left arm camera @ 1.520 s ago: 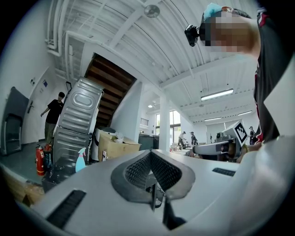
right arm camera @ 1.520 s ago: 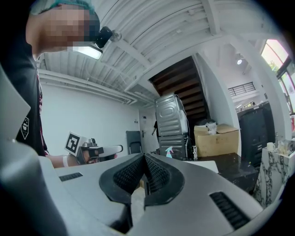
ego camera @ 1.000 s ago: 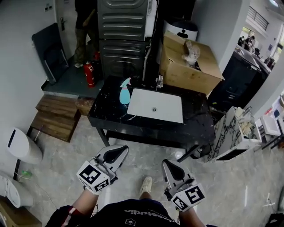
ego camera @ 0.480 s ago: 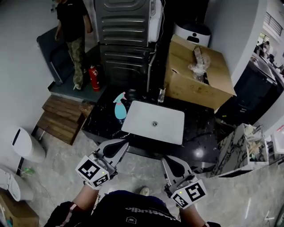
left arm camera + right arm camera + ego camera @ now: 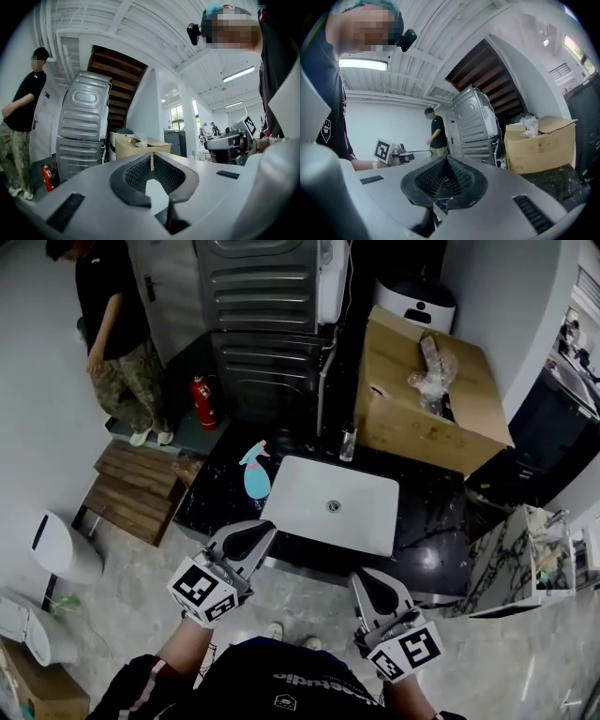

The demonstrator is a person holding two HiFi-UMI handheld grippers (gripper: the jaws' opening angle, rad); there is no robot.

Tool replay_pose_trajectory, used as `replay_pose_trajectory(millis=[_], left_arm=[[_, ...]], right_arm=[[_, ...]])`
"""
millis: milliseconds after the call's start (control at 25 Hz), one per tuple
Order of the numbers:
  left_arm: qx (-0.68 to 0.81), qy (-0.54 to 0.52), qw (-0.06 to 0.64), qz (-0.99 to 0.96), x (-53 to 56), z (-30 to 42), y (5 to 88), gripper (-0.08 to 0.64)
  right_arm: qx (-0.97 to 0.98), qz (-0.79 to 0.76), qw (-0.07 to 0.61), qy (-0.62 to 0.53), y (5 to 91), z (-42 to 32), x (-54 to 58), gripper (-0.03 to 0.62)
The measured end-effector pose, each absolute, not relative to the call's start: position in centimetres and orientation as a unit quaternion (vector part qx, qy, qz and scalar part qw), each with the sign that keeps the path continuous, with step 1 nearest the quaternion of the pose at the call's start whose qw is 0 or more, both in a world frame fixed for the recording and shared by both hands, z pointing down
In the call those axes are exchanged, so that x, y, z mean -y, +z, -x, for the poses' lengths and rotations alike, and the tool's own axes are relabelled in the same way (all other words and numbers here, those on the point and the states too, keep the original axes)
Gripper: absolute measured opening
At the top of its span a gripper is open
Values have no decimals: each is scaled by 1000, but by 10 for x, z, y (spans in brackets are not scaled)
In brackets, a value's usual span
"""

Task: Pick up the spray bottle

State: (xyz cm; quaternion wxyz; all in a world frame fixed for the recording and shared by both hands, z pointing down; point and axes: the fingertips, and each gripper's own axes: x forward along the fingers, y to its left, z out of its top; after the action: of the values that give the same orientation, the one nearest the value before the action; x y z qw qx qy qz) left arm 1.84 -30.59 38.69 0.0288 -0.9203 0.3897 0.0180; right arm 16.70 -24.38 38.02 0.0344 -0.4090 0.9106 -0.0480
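The teal spray bottle (image 5: 255,474) with a pink trigger lies on the black marble counter (image 5: 427,521), just left of the white sink basin (image 5: 330,504). My left gripper (image 5: 255,535) is held level in front of the counter's near edge, a little short of the bottle, with its jaws shut and nothing in them. My right gripper (image 5: 367,585) hangs lower right, off the counter, also shut and empty. In the left gripper view the left gripper (image 5: 151,158) shows closed pads, and so does the right gripper (image 5: 447,161) in its own view. The bottle is hidden in both gripper views.
A person (image 5: 117,343) stands at the upper left beside a tall grey appliance (image 5: 267,296). A red fire extinguisher (image 5: 203,401) and wooden steps (image 5: 131,488) sit left of the counter. An open cardboard box (image 5: 431,399) and a small clear bottle (image 5: 348,442) are behind the sink.
Both grippers and the camera have come forward to the counter, so the bottle and sink now sit closer to the jaws. The person at the upper left has stepped further into view.
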Motion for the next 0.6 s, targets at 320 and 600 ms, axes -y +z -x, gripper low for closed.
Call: replay_pose_trajectory(millis=[320, 600], left_arm=[[-388, 21, 26, 921, 378, 22, 397, 130], [-380, 7, 40, 924, 460, 51, 425, 222]], right_arm=[[-896, 441, 23, -44, 377, -156, 267, 37], [-881, 470, 16, -48, 376, -143, 282, 37]])
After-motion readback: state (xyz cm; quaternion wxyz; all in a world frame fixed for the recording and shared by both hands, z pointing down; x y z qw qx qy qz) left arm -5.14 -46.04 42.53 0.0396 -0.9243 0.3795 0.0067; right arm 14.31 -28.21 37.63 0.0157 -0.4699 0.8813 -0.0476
